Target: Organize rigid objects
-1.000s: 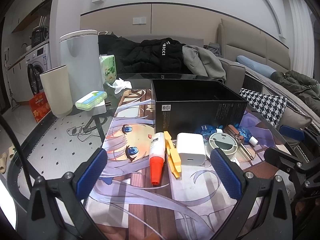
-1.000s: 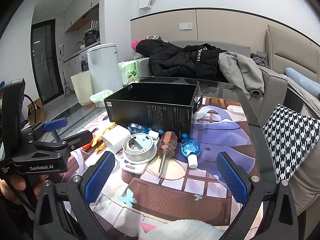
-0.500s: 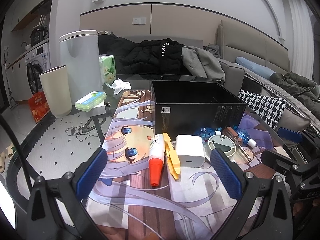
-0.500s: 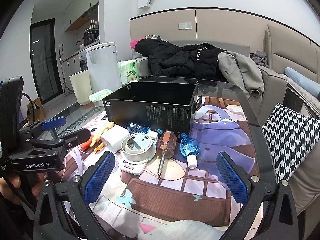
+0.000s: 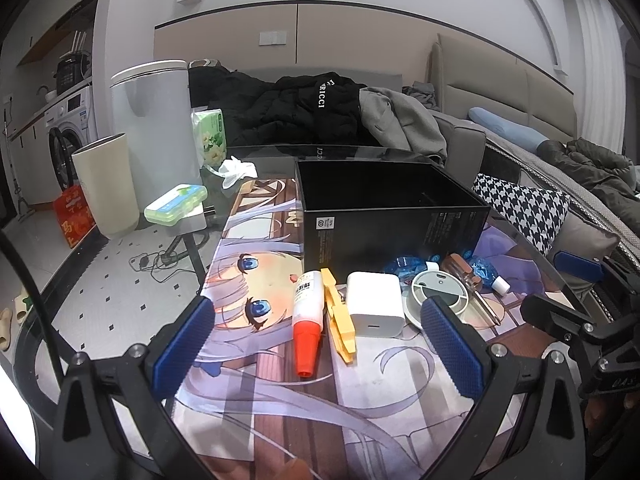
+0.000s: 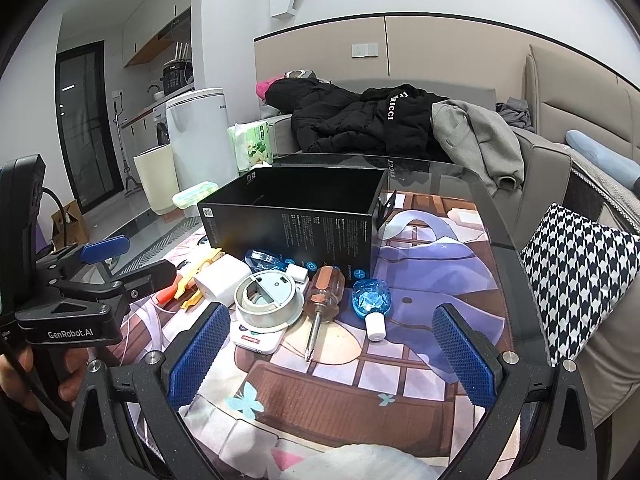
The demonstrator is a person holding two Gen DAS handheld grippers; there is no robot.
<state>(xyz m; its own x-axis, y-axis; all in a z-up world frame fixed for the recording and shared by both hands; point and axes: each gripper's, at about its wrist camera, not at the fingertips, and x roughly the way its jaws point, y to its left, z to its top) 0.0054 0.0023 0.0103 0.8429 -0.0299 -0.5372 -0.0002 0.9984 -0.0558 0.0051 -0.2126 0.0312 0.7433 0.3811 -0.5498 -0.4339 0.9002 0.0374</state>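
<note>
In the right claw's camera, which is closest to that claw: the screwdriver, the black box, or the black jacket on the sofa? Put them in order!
1. The screwdriver: nearest, lying on the mat just ahead of the right claw, slightly left of centre.
2. The black box: next, standing behind the screwdriver.
3. The black jacket: farthest, piled on the sofa past the table.

I see a glass counter [image 5: 120, 280] covered by a printed anime mat [image 5: 256, 280]. On the mat stands an open black box [image 5: 392, 216]. Just before the box lie a glue bottle [image 5: 306, 320], a yellow clip [image 5: 338, 316], a white charger [image 5: 374, 304], a round white holder [image 6: 266, 294], a screwdriver [image 6: 320, 300] and a small blue bottle [image 6: 372, 300]. Behind the box I see a crumpled tissue [image 5: 236, 170].
</note>
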